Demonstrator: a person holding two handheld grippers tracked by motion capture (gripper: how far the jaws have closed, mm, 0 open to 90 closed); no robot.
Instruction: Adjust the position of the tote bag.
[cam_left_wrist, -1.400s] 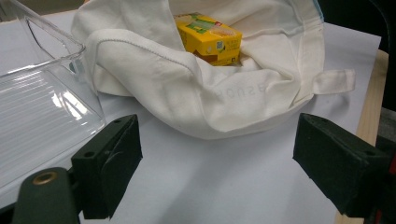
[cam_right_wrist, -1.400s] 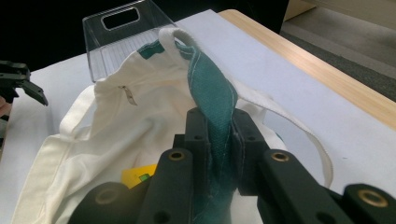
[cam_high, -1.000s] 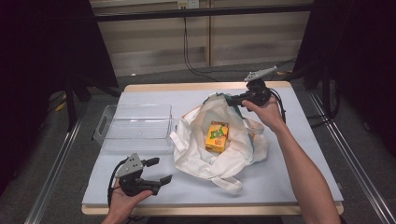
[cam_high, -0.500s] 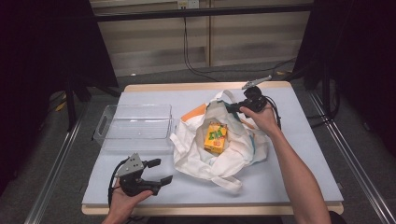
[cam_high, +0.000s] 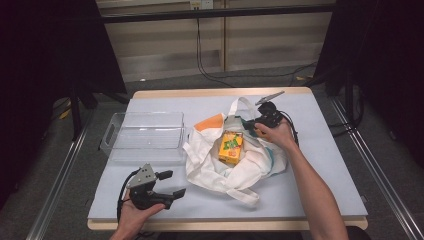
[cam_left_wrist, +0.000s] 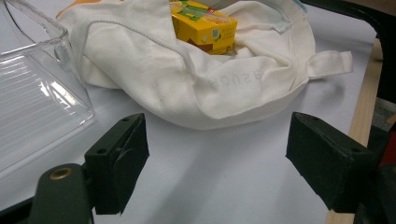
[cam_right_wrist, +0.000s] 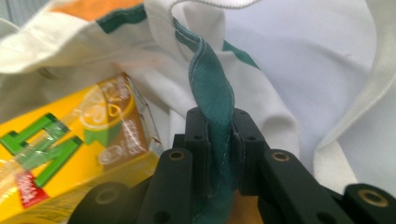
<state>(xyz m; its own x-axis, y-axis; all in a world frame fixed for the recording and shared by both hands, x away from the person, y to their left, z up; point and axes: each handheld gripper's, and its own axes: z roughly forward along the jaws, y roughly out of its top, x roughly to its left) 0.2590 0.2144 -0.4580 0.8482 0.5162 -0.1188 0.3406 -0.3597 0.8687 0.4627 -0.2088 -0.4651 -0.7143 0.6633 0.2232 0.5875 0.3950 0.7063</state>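
Note:
A white cloth bag (cam_high: 235, 162) with orange and green trim lies crumpled mid-table, mouth gaping. A yellow juice carton (cam_high: 230, 148) rests inside it, seen also as the carton (cam_left_wrist: 203, 25) and the carton (cam_right_wrist: 60, 154). My right gripper (cam_high: 250, 123) is at the bag's far right rim; its jaws are shut on the bag's green hem (cam_right_wrist: 211, 98), which runs up between the pads. My left gripper (cam_high: 171, 183) rests low near the table's front left, open, with nothing between its fingers (cam_left_wrist: 119, 161). The bag (cam_left_wrist: 196, 84) lies just beyond them.
A clear plastic bin (cam_high: 142, 136) stands left of the bag, and its corner (cam_left_wrist: 37, 93) shows beside my left gripper. The bag's white handle strap (cam_high: 240, 107) loops toward the back. The table's wooden front edge (cam_left_wrist: 362, 121) runs to the right of my left gripper.
My right gripper has sunk toward the table with the bag's rim in it, so the bag has slumped lower and wider. The left gripper has stayed in place.

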